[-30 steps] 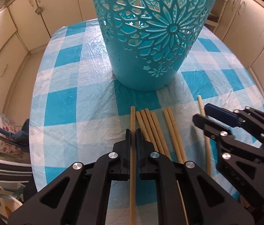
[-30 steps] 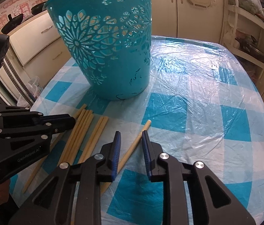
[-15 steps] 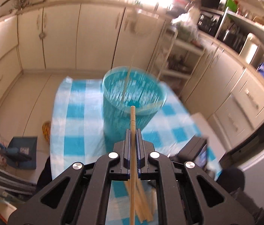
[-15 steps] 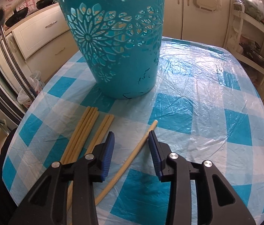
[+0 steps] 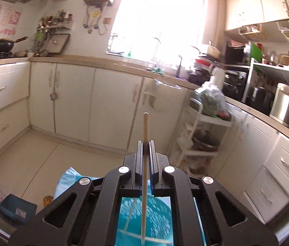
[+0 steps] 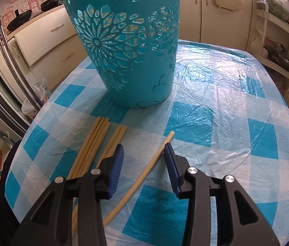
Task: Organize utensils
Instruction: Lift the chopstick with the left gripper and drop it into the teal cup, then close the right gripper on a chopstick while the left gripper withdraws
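Between the clamped pads of the left gripper [image 5: 145, 143] one chopstick [image 5: 145, 164] is held, seen only by the left wrist, with kitchen cabinets [image 5: 111, 106] beyond and the basket below. From the right wrist, the right gripper [image 6: 143, 153] is shown with jaws just opening astride a lone chopstick [image 6: 142, 176], untouched, beside the other chopsticks [image 6: 95, 143] before the teal basket [image 6: 128, 51] on the checked tablecloth [image 6: 236, 112].

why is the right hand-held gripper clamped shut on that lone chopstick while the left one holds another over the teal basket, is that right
Not quite: the right wrist view shows the right hand-held gripper open, its jaws just widening astride the lone chopstick without pressing it. The left hand-held gripper does hold a chopstick over the teal basket.
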